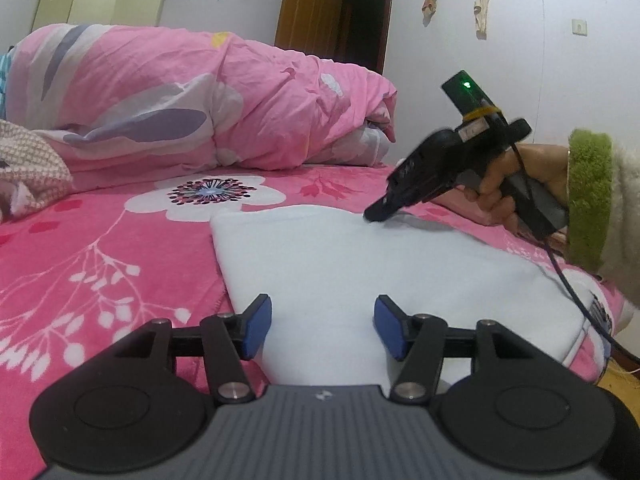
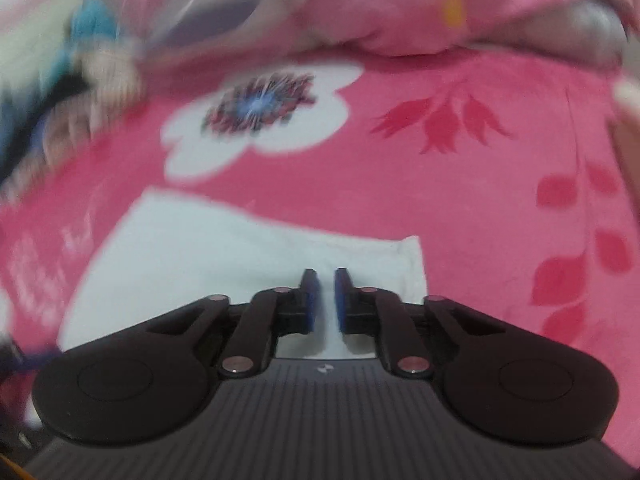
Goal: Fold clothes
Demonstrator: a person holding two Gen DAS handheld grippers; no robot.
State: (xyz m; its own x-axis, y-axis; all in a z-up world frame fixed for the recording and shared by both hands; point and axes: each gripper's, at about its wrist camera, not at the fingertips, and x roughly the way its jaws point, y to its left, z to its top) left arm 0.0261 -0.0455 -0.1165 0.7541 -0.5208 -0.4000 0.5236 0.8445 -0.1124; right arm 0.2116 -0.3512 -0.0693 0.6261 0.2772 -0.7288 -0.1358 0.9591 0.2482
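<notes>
left wrist view | white garment (image 1: 360,264) lies flat on pink bed sheet (image 1: 80,248) | left gripper (image 1: 323,328) wide, empty, over near edge | right gripper (image 2: 324,300) narrow, at far right corner, grip unclear | advice: pinch both edges squarely, lift evenly

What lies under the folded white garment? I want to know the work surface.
The folded white fabric garment lies flat on a pink floral bedsheet, visible all around it. Anything directly beneath is covered.

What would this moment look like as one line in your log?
task: fold clothes | white cloth: flat on bed | left gripper: open | right gripper: nearly shut, empty
</notes>
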